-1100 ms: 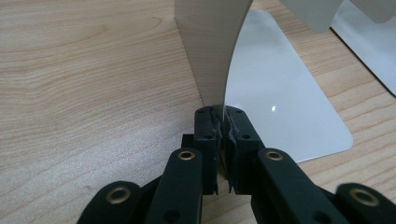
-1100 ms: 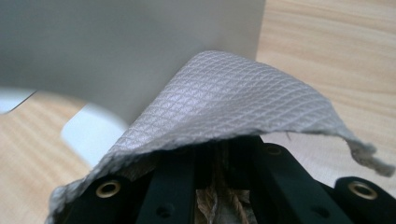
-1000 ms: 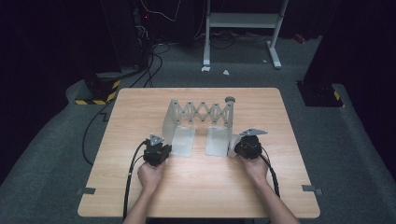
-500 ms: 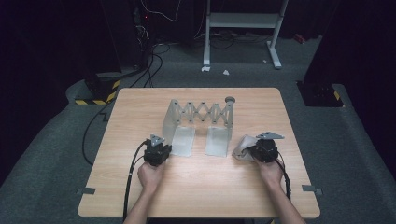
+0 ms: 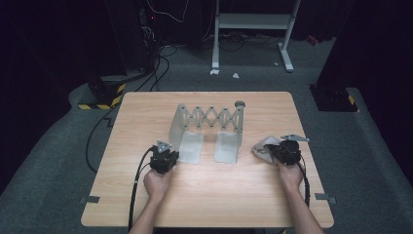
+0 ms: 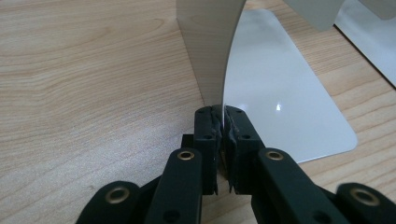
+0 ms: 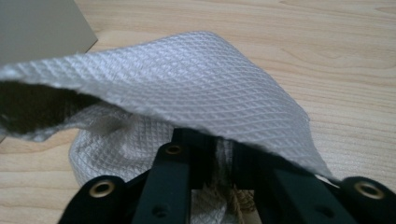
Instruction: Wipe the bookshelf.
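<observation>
Left gripper (image 6: 223, 122) clamps the bookend's plate (image 6: 212, 51), steadying it for me; right gripper (image 7: 223, 161), jaws just easing wider, seems still pinching the cloth (image 7: 187, 79).

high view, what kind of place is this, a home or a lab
Most likely a lab or recording room: a bare light wooden table stands on grey carpet, black cables trail across the floor toward dark equipment, and a white metal stand sits behind.

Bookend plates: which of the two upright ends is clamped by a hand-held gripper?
The left plate: the left hand-held gripper pinches its edge. The right plate stands free.
</observation>
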Motion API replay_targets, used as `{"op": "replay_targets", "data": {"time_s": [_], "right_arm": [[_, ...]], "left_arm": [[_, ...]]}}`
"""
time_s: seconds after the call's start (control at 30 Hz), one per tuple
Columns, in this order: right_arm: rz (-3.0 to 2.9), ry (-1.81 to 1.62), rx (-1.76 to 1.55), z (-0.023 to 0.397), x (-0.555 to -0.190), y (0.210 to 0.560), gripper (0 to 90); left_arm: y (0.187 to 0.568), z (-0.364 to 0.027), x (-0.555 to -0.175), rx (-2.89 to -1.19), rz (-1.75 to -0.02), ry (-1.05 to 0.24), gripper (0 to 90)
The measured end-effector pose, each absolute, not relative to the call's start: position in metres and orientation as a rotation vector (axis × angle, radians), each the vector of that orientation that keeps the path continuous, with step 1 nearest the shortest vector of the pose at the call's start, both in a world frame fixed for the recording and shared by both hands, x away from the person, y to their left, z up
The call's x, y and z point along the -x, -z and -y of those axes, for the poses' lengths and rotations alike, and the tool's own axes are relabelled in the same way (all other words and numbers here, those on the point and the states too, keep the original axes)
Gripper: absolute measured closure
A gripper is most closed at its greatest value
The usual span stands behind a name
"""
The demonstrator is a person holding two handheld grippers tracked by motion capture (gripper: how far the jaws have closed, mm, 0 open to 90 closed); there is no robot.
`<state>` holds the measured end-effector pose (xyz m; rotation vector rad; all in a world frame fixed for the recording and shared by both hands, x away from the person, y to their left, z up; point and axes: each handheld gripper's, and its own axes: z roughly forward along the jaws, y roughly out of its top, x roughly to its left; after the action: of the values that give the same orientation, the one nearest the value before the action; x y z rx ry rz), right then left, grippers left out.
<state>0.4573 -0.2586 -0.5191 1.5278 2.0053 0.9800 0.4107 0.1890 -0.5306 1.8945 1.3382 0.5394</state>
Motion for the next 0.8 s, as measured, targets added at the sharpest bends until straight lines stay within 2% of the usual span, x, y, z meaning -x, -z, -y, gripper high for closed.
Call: {"op": "replay_targets", "data": {"time_s": [0.23,0.33,0.63,0.8], "right_arm": [[-2.033,-0.965,-1.508,0.255,-0.453,0.519,56.9],[-2.035,-0.988,-1.493,0.254,-0.449,0.517,51.8],[-2.034,-1.036,-1.474,0.257,-0.434,0.514,42.6],[-2.031,-1.047,-1.451,0.258,-0.424,0.511,40.5]], "left_arm": [[0.531,-0.189,-0.411,-1.893,-1.338,-0.536,83.7],[0.531,-0.189,-0.411,-1.893,-1.338,-0.535,83.6],[0.531,-0.189,-0.411,-1.894,-1.337,-0.541,83.4],[0.531,-0.189,-0.411,-1.896,-1.336,-0.543,82.7]]}}
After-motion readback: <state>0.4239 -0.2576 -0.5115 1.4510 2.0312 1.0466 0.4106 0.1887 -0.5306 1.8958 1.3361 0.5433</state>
